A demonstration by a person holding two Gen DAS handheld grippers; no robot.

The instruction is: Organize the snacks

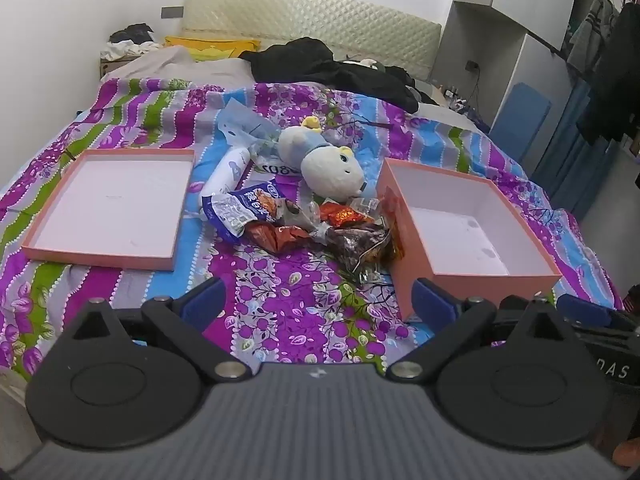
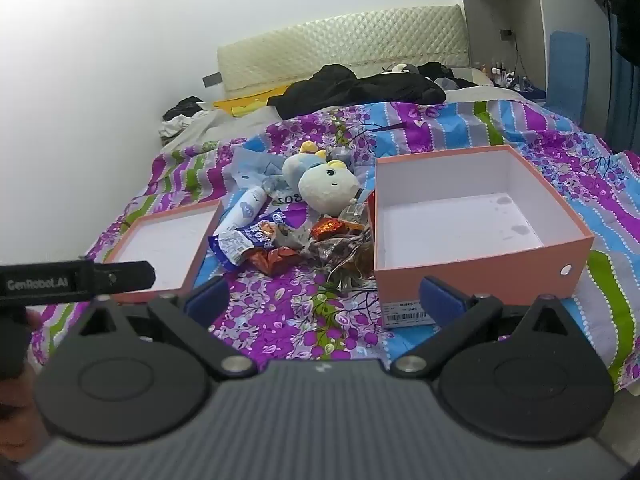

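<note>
Both tongs, left and right, gape wide and empty; the snack pile lies dead ahead at frame centre, equally near either, beside the deep box.

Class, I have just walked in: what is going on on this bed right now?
A person holds a hand-held gripper in each hand over a flowery bedspread, and nothing is picked up yet. The left hand-held gripper and the right hand-held gripper are both open and empty. A heap of snack packets lies between a shallow pink lid and a deeper pink box, both empty. A plush toy and a white bottle lie by the snacks.
</note>
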